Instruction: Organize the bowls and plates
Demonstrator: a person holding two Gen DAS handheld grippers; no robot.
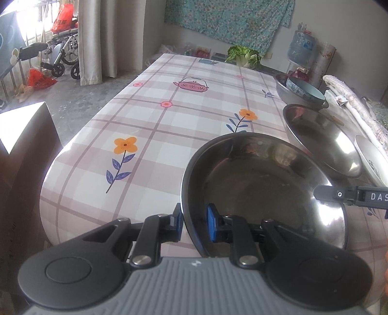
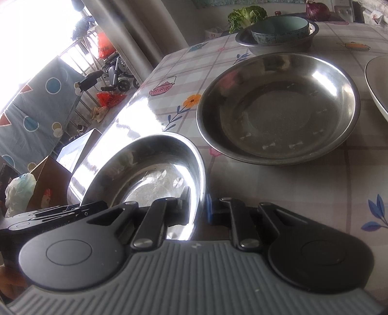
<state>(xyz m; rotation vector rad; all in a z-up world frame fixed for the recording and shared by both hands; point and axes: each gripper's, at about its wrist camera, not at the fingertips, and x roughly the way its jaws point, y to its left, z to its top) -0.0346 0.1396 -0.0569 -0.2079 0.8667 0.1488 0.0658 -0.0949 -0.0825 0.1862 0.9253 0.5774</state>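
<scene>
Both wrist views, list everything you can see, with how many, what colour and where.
round steel plate held by both grippers: one, silver, near table edge
larger shallow steel plate: one, silver, on the table beyond the held plate
deep steel basin: one, grey, farther back
teal ceramic bowl: one, inside the basin
white ceramic plate: one, at right edge, partly out of view
green leafy cabbage: one, far end of table
purple onion: one, far right
plaid flowered tablecloth: one, pink and white
left gripper: shut on the held plate's rim
right gripper: shut on the same rim
</scene>
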